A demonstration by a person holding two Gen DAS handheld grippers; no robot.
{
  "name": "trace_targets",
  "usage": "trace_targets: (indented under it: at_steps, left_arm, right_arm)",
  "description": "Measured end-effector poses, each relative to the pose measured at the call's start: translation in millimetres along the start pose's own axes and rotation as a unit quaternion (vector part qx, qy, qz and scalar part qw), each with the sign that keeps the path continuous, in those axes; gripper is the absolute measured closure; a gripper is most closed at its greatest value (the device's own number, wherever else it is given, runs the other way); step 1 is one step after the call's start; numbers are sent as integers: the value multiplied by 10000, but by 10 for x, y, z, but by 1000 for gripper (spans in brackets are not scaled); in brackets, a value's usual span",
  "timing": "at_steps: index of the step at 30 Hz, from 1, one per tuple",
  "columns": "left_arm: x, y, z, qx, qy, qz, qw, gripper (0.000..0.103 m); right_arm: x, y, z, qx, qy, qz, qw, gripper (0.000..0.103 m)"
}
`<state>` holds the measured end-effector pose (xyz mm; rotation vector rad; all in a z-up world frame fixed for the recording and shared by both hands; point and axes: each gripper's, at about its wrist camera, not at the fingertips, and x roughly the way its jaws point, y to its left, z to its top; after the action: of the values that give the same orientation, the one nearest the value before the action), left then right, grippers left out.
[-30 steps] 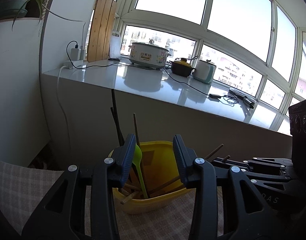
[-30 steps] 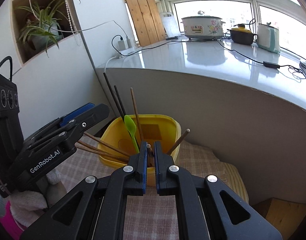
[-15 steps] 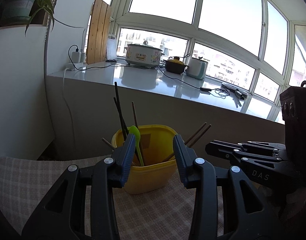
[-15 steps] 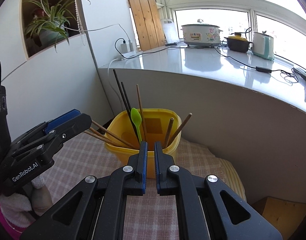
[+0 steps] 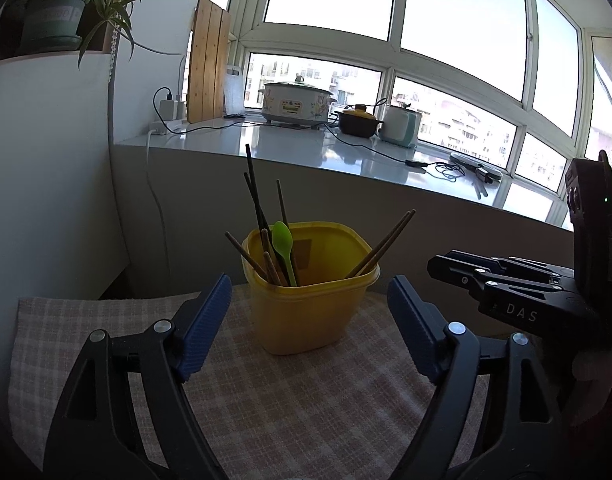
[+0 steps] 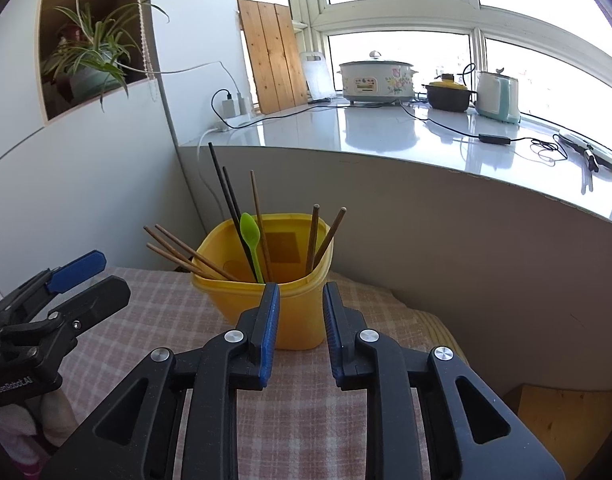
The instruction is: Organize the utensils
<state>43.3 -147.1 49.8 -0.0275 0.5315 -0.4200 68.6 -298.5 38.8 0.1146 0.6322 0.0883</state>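
Observation:
A yellow plastic container (image 5: pixel 307 312) (image 6: pixel 298 304) stands upright on a checked cloth. It holds a green spoon (image 5: pixel 282 240) (image 6: pixel 250 236), several brown chopsticks (image 5: pixel 381 246) (image 6: pixel 178 250) and dark chopsticks (image 5: pixel 254 188) (image 6: pixel 224 188). My left gripper (image 5: pixel 307 324) is wide open and empty, a little short of the container. My right gripper (image 6: pixel 300 320) is open and empty, close in front of the container. The right gripper shows at the right of the left wrist view (image 5: pixel 505 284); the left gripper shows at the left of the right wrist view (image 6: pixel 62 304).
The checked cloth (image 5: pixel 298 408) (image 6: pixel 306 412) covers the table. A white counter (image 5: pixel 345 156) behind carries a rice cooker (image 5: pixel 296 102), a dark pot (image 5: pixel 357 122), a kettle (image 5: pixel 399 126) and cables. A plant (image 6: pixel 90 60) sits in a wall niche at left. A wooden stool (image 6: pixel 561 420) is at lower right.
Both grippers have pulled back from the container and opened; the left went from narrow to wide, the right from shut to open. The chopsticks now rest in the container.

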Motion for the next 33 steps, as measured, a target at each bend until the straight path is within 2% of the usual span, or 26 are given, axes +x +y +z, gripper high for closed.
trace_targets:
  at_steps: [2, 3, 7, 9, 11, 13, 21, 33]
  left_arm:
    - [-24, -13, -11, 31, 6, 113, 9999, 7]
    - [-37, -17, -15, 56, -10, 207, 9998, 2]
    - [-72, -44, -43, 135, -31, 438, 9989, 1]
    - [-69, -43, -60, 123, 24, 515, 9986, 0]
    - [-59, -41, -74, 113, 63, 667, 9977, 0]
    - [-53, -41, -93, 120, 80, 745, 9971, 0]
    - [-46, -45, -132, 144, 157, 969, 9951, 0]
    - [-34, -18, -133, 108, 213, 1083, 9938, 0]
  right_arm:
    - [-9, -29, -27, 39, -14, -26, 10000, 65]
    - [-14, -43, -43, 74, -30, -47, 10000, 62]
    - [-16, -103, -82, 191, -34, -124, 9997, 52]
    - [-27, -123, -91, 217, -56, -166, 9996, 43]
    - [-45, -142, -103, 228, -127, -247, 9994, 28]
    - [-64, -155, -114, 214, -204, -371, 9989, 22]
    - [-62, -129, -122, 51, -224, -542, 9983, 20]
    - [-29, -154, -127, 110, -179, -529, 9984, 19]
